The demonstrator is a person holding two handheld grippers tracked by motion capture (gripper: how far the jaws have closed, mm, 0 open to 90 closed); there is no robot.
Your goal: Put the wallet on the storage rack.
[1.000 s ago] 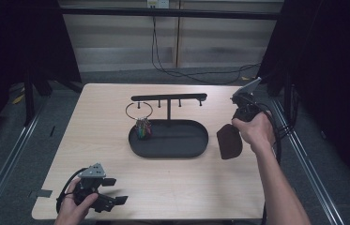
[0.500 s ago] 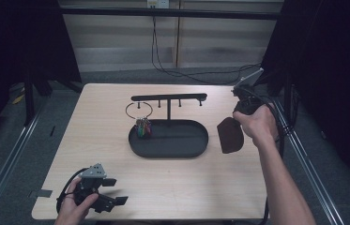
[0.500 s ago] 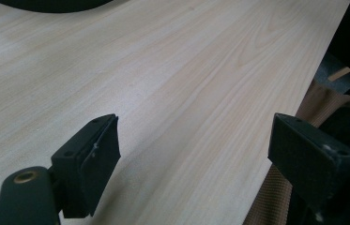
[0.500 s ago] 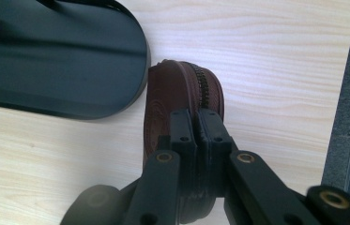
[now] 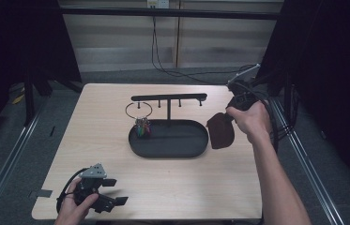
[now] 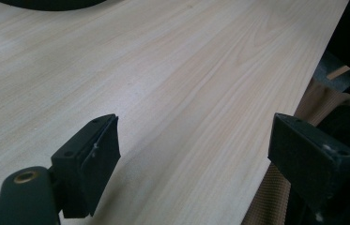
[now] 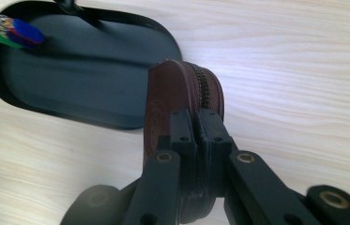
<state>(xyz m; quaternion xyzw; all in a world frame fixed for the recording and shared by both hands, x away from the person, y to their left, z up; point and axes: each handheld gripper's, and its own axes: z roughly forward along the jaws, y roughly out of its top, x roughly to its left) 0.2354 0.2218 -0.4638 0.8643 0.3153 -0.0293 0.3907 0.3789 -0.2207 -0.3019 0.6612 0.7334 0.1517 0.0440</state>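
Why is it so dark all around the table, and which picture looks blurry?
High view: light falls on the table, surroundings stay black. Right gripper view: the brown pouch is sharp, the black tray soft. Left gripper view: the near jaws look slightly blurred.

Dark brown zipped pouch (image 7: 182, 98), matte black oval tray (image 5: 169, 149), multicoloured key tags (image 7: 11, 33) — pale wood-grain table (image 5: 186, 187).

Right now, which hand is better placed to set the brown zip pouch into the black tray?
Right. The right gripper is already shut on the brown zip pouch, held just beside the black tray. The left gripper sits open at the table's near edge, far from both.
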